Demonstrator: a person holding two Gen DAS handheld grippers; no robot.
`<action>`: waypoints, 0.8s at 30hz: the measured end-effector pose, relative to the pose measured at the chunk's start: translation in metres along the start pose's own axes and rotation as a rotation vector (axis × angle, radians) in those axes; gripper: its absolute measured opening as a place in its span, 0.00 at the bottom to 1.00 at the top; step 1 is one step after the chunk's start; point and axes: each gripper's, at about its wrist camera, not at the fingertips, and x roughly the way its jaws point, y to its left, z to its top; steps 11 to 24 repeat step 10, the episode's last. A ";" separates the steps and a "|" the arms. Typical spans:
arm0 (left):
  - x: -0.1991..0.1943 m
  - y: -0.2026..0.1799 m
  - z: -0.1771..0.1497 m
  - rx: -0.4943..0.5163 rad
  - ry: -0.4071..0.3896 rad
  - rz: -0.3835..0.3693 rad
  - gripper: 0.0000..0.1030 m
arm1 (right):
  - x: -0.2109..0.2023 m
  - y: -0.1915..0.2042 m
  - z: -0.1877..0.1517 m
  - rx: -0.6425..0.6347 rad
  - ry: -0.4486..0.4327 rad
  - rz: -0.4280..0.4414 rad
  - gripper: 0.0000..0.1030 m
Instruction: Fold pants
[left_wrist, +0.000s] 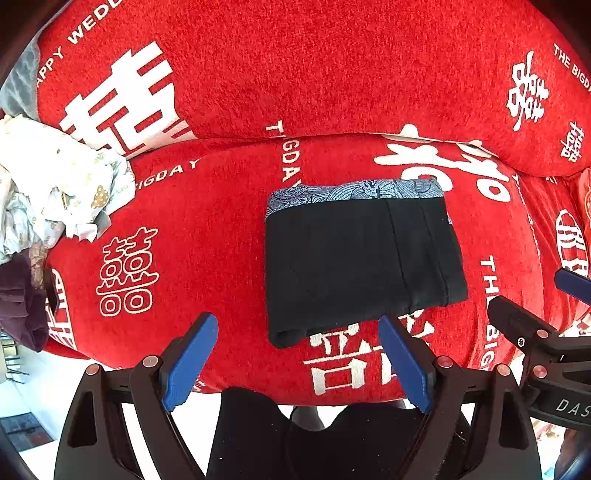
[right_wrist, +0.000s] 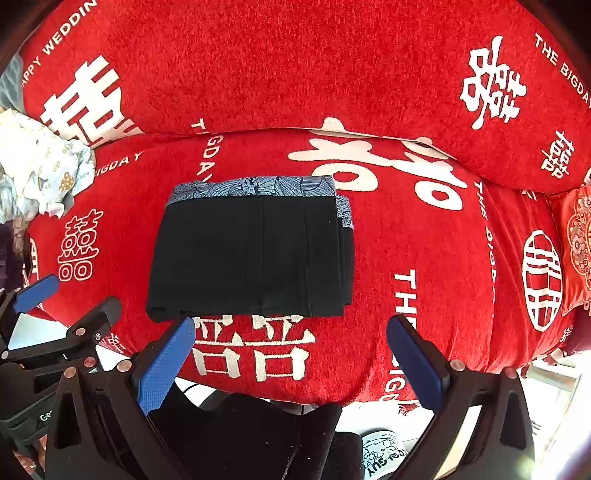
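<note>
The black pants (left_wrist: 362, 258) lie folded into a compact rectangle on the red sofa seat (left_wrist: 207, 229), with a blue patterned waistband along the far edge. They also show in the right wrist view (right_wrist: 251, 254). My left gripper (left_wrist: 299, 354) is open and empty, just in front of the fold's near edge. My right gripper (right_wrist: 291, 354) is open and empty, also just short of the near edge. The right gripper shows at the right edge of the left wrist view (left_wrist: 539, 317), and the left gripper shows at the left edge of the right wrist view (right_wrist: 70, 299).
A heap of pale printed clothes (left_wrist: 48, 184) and a dark purple garment (left_wrist: 18, 306) lie at the sofa's left end. The red backrest cushion (left_wrist: 295, 66) stands behind the seat. An orange embroidered cushion (right_wrist: 576, 247) sits at the right.
</note>
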 end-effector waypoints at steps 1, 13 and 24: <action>0.000 0.000 0.000 -0.001 0.000 -0.002 0.87 | 0.000 0.000 0.000 0.000 0.001 0.000 1.00; -0.001 0.004 0.003 -0.006 -0.017 -0.034 0.87 | 0.002 0.000 0.002 0.002 0.002 -0.003 1.00; -0.001 0.004 0.003 -0.006 -0.017 -0.034 0.87 | 0.002 0.000 0.002 0.002 0.002 -0.003 1.00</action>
